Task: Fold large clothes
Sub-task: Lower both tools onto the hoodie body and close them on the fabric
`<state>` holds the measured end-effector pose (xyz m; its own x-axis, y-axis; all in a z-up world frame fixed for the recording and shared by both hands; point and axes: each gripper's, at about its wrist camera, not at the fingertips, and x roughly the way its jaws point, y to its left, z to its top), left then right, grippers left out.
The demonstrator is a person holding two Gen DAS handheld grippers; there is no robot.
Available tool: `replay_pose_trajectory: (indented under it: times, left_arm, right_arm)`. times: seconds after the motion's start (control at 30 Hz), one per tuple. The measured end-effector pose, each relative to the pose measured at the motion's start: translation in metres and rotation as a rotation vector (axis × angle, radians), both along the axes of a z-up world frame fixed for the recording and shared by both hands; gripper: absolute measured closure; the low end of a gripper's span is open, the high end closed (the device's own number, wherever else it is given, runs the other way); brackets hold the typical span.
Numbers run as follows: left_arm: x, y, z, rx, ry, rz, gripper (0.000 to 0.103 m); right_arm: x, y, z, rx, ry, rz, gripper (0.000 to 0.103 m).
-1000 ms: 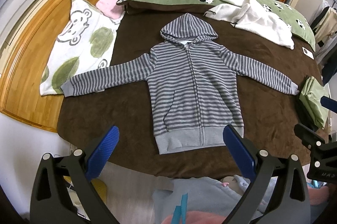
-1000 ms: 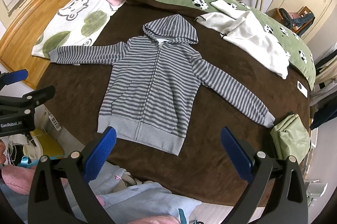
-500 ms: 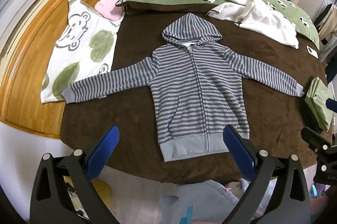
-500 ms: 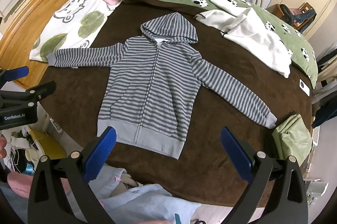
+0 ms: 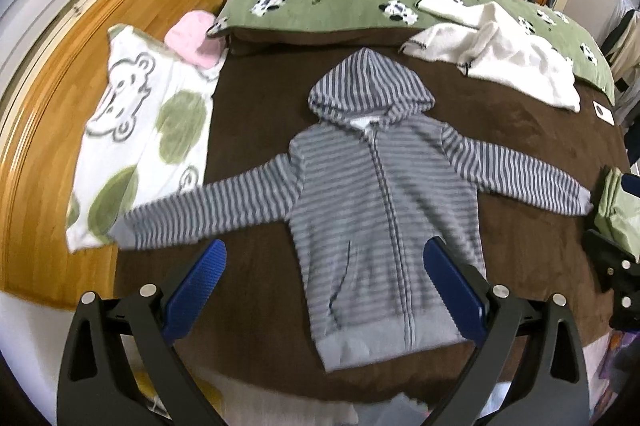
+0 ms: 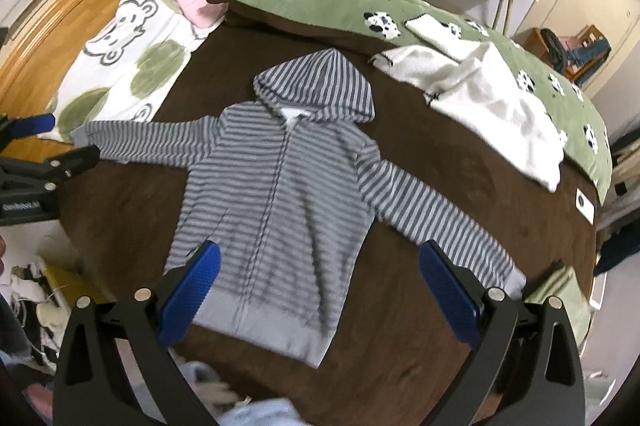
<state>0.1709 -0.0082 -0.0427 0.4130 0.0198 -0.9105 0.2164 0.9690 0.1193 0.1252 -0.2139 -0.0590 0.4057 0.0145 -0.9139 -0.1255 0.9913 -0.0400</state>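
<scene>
Currently, the striped hoodie [image 5: 384, 201] lay flat, front up, on the brown bed [image 5: 256, 113], sleeves out. Left gripper [image 5: 326, 286] and right gripper [image 6: 316, 290] both hung spread and empty near the hem. Best start: pinch each cuff, fold sleeves inward evenly.

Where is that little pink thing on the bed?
In both views the pink cloth lies at the upper left, by the wooden headboard, between the bear-print blanket and the green cow-print duvet.

Black gripper [image 5: 326, 290] frames, ribbed blue pads [image 5: 196, 290].
</scene>
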Motion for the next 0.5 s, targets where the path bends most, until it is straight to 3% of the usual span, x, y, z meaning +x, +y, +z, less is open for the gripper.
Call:
replay_pose_trajectory:
  times: [0.27, 0.37, 0.5]
  left_arm:
    - [0.089, -0.016, -0.061, -0.045, -0.023, -0.088, 0.006]
    - [0.127, -0.019, -0.100, -0.043, -0.039, -0.137, 0.006]
    - [0.186, -0.006, -0.160, -0.094, -0.035, -0.097, 0.006]
  right_arm:
    - [0.099, -0.016, -0.057, -0.020, -0.049, 0.036, 0.006]
    - [0.141, -0.021, -0.093, 0.028, -0.056, 0.062, 0.006]
    - [0.185, -0.029, -0.150, 0.086, -0.046, 0.075, 0.006]
